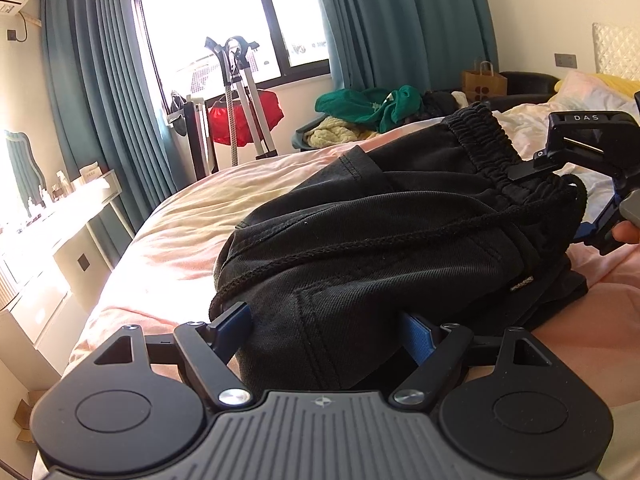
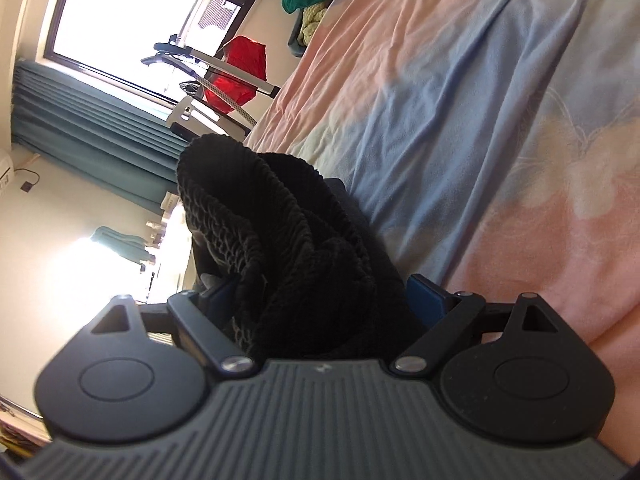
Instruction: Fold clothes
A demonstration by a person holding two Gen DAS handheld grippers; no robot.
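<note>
A pair of black trousers [image 1: 380, 232] lies bunched and folded on the pink bed sheet [image 1: 180, 216], its elastic waistband [image 1: 480, 136] at the far end and a drawstring [image 1: 360, 248] trailing across the top. My left gripper [image 1: 326, 328] is closed around the near end of the thick bundle, which fills the gap between its blue pads. My right gripper [image 1: 520, 172] comes in from the right and clamps the waistband. In the right wrist view the ruched waistband [image 2: 288, 220] sticks up between the right gripper's [image 2: 320, 292] fingers, above the pink and blue sheet [image 2: 460, 120].
A heap of green and yellow clothes [image 1: 368, 108] sits at the bed's far side beside a paper bag [image 1: 484, 80]. A steamer stand with a red garment [image 1: 240, 120] stands by the window. A dressing table [image 1: 60, 216] lies left, a pillow [image 1: 588, 88] far right. A hand [image 1: 628, 234] holds the right gripper.
</note>
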